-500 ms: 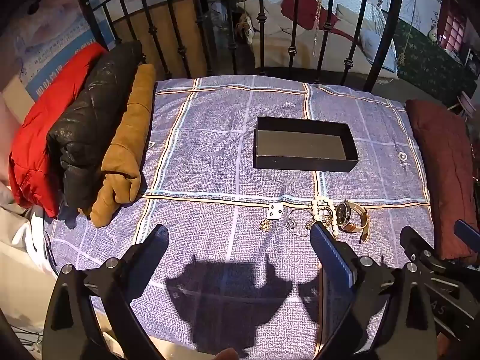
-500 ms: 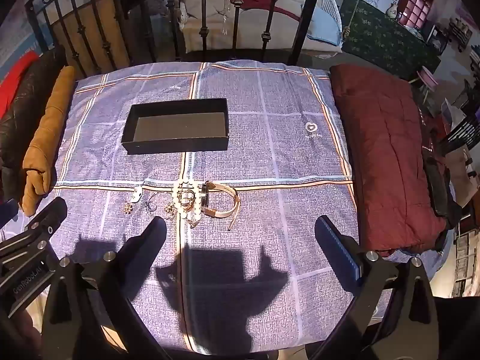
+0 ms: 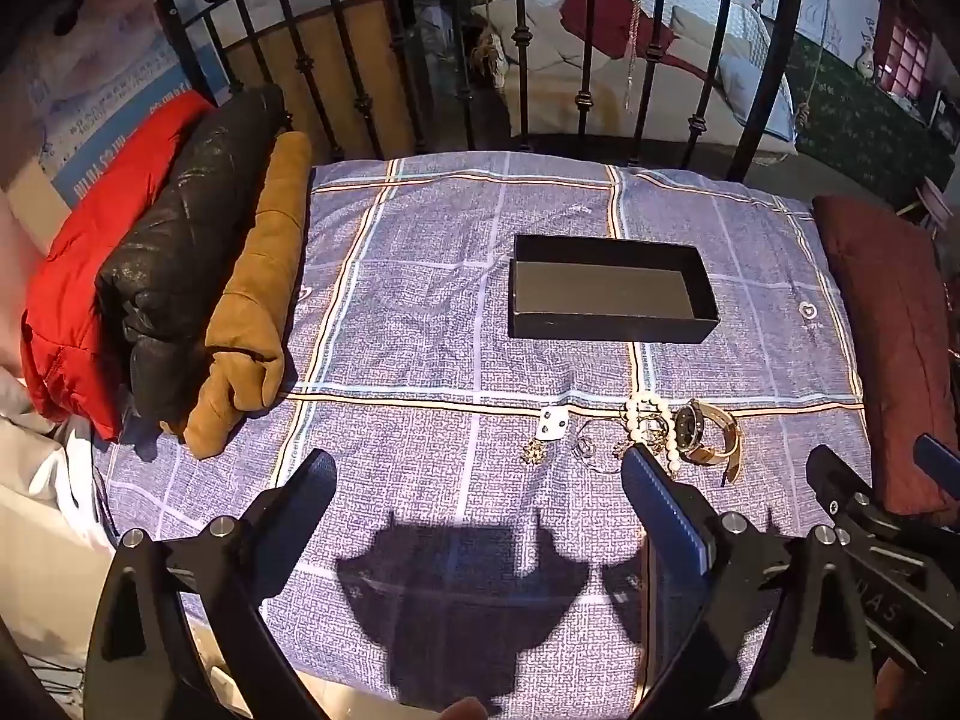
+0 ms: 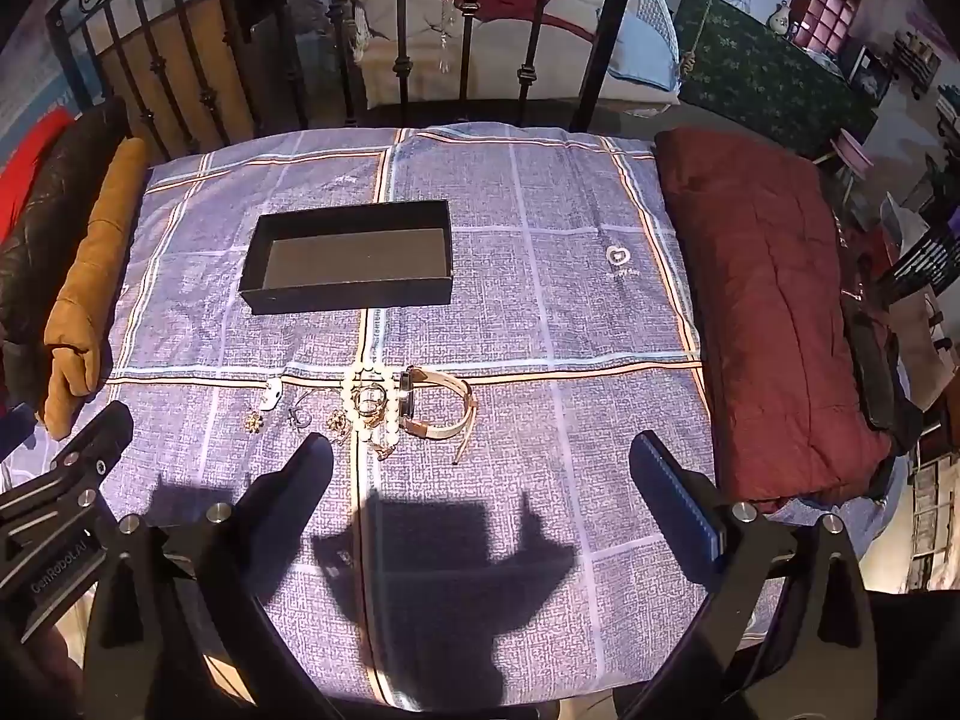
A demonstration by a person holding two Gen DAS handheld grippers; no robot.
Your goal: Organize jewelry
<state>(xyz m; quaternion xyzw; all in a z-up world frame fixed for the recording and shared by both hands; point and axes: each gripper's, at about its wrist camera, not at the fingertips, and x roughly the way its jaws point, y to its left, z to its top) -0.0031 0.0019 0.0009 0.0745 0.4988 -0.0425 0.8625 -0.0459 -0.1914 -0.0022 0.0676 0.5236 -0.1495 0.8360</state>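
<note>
An empty black open box sits mid-cloth. In front of it lies a row of jewelry: a white earring card, a small gold brooch, a silver ring, a pearl bracelet and a gold-strapped watch. My left gripper is open and empty above the cloth, near the jewelry's left side. My right gripper is open and empty, in front of the watch.
The blue plaid cloth covers the surface. Rolled red, black and tan garments lie along the left edge. A maroon quilt lies along the right edge. A black iron railing stands behind.
</note>
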